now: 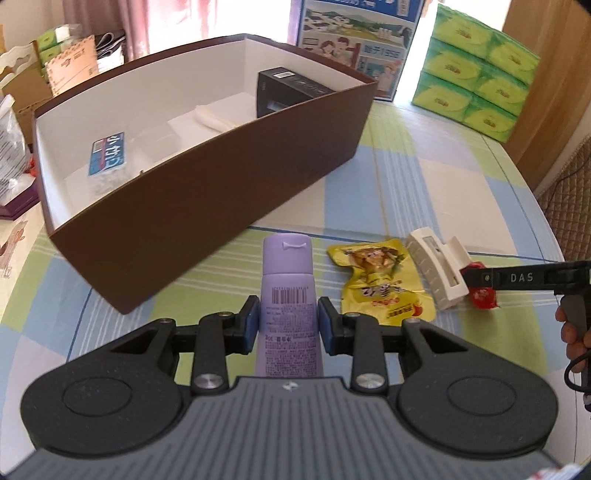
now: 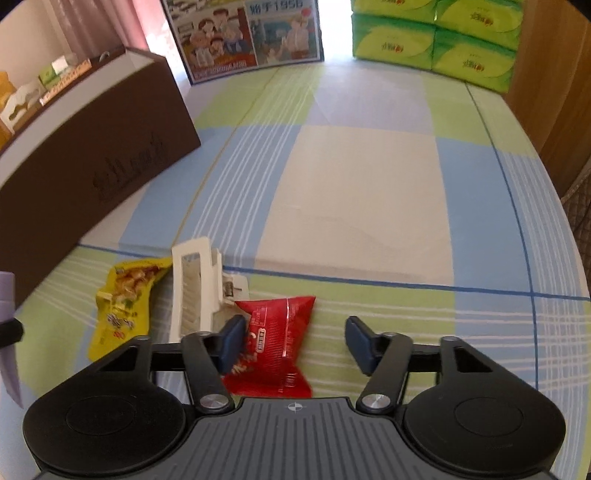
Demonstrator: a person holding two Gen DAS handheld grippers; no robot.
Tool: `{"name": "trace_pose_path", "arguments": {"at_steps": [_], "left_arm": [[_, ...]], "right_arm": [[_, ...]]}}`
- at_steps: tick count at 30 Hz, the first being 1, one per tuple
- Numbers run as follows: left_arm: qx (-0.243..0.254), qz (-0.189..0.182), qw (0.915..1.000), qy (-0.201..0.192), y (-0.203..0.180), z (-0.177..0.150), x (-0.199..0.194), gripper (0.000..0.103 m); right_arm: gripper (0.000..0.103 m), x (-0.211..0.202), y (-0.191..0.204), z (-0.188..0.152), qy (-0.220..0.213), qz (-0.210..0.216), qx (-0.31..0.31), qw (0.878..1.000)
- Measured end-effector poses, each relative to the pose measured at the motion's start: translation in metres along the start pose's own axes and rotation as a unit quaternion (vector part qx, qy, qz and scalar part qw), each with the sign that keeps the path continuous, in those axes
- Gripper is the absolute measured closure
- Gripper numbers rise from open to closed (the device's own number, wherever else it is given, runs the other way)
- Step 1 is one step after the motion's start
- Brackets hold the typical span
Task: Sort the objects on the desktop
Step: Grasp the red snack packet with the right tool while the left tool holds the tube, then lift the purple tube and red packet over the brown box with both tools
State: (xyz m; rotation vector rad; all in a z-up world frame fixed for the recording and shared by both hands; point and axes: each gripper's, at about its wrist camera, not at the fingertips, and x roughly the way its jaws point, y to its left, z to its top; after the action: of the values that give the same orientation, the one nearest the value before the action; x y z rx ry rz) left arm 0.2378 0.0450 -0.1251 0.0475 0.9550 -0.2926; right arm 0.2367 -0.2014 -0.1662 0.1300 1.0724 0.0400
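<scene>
Behind the left gripper clamping the purple tube, its base hides; right gripper agape — straddling the red packet.

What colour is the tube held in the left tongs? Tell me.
Lilac purple tube, clearest in the left wrist view.

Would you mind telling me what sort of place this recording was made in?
Probably a home, not a lab: a table under a green, blue and white checked cloth, stacked green tissue packs, and pink curtains by a bright window.
</scene>
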Motion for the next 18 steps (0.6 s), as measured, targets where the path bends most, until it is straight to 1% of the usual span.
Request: {"name": "trace_pose_path", "arguments": {"at_steps": [7, 10, 12, 14, 16, 18], "left_arm": [[-0.008, 0.002, 0.9999, 0.006, 0.006, -0.004, -0.001, 0.075], [-0.008, 0.002, 0.9999, 0.007, 0.005, -0.005, -0.001, 0.075], [-0.008, 0.001, 0.9999, 0.008, 0.005, -0.006, -0.001, 0.075], [-0.007, 0.001, 0.9999, 0.007, 0.004, -0.006, -0.001, 0.075], [-0.007, 0.001, 1.0000, 0.006, 0.004, -0.006, -0.002, 0.075], [-0.007, 0.001, 1.0000, 0.005, 0.003, -0.007, -0.004, 0.075]], "right_arm": [[0.056, 0.005, 0.008, -0.005, -0.011, -0.022, -0.057, 0.998], [0.059, 0.005, 0.009, -0.008, -0.016, -0.023, -0.068, 0.997], [0.065, 0.004, 0.008, -0.010, -0.020, -0.024, -0.073, 0.997], [0.074, 0.003, 0.006, -0.010, -0.023, -0.022, -0.076, 0.997], [0.079, 0.002, 0.006, -0.010, -0.022, -0.020, -0.080, 0.996], [0.080, 0.000, 0.004, -0.012, -0.019, -0.017, -0.081, 0.996]]}}
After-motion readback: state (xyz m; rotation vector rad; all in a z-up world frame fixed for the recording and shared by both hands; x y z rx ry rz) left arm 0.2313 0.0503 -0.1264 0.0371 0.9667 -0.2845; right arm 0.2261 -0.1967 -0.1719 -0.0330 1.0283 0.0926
